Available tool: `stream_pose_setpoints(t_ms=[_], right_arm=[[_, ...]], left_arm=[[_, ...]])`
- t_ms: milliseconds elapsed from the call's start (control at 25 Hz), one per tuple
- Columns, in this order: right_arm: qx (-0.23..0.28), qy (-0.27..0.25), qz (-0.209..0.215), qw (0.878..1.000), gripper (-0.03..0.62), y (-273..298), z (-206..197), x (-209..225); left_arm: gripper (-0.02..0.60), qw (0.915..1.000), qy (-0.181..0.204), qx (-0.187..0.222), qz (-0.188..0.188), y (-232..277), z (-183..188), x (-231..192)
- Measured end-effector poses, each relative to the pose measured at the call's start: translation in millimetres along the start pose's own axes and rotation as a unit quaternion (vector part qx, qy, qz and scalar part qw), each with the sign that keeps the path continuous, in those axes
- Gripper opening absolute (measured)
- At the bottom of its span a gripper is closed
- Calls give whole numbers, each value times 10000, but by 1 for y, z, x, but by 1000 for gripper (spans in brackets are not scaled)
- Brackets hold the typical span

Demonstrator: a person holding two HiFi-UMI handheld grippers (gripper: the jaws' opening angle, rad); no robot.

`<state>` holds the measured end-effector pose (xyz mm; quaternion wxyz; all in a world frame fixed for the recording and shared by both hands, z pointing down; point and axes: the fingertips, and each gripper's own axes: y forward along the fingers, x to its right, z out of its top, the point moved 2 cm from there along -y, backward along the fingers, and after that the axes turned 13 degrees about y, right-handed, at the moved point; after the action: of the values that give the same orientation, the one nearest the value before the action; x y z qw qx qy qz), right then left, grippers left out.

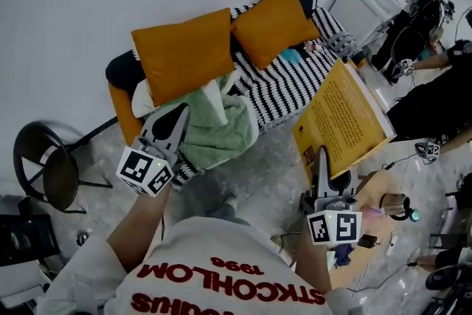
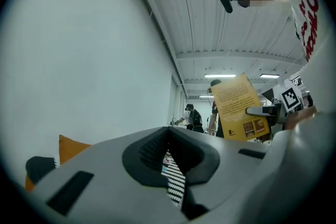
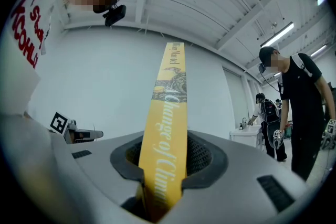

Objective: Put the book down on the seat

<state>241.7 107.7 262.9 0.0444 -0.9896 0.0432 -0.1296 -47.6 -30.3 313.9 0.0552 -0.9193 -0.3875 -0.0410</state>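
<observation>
Right gripper (image 1: 322,158) pinching the yellow book (image 1: 345,116) at its bottom edge, slim paperback, dark print down the cover, title along the spine, standing straight up out of the jaws — clear of the striped seat (image 1: 295,81) to that gripper's left — left gripper (image 1: 171,122) pressed together, empty.

Right gripper (image 1: 322,157) clamps the lower edge of a yellow book (image 1: 346,114), which is held tilted in the air just beside the right end of the seat (image 1: 127,120). The seat carries a black-and-white striped cover (image 1: 291,81), a large orange cushion (image 1: 184,52) beside a smaller orange cushion (image 1: 273,22), and a green cloth (image 1: 221,130) at its front. Left gripper (image 1: 175,118) hangs over that cloth. A black stool (image 1: 46,167) stands to the left.
</observation>
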Motion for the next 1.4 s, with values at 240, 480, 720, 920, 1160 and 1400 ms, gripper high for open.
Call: stream_pose_setpoints(t_ms=[240,480,720,920,1160,1400], right_arm=[[-35,-5,81,10000,160,18,4,38],[-32,13,180,9998,160,26,5,63],[-107,113,277,9995,160,43,18,74],[-92,146,417,9990,160,44,19,74],[-72,171,458,9988,160,48,20,78],[-69,213,538,9983,160,51,16,82]], left_arm=[[15,9998,88,-116,128,32,-9,10],[15,9997,4,-63,241,51,-13,21],[15,9993,29,-178,312,67,4,21],[15,9989,83,-175,429,65,8,23],[15,9987,104,-146,477,70,8,23],[15,9988,136,-87,455,87,4,23]])
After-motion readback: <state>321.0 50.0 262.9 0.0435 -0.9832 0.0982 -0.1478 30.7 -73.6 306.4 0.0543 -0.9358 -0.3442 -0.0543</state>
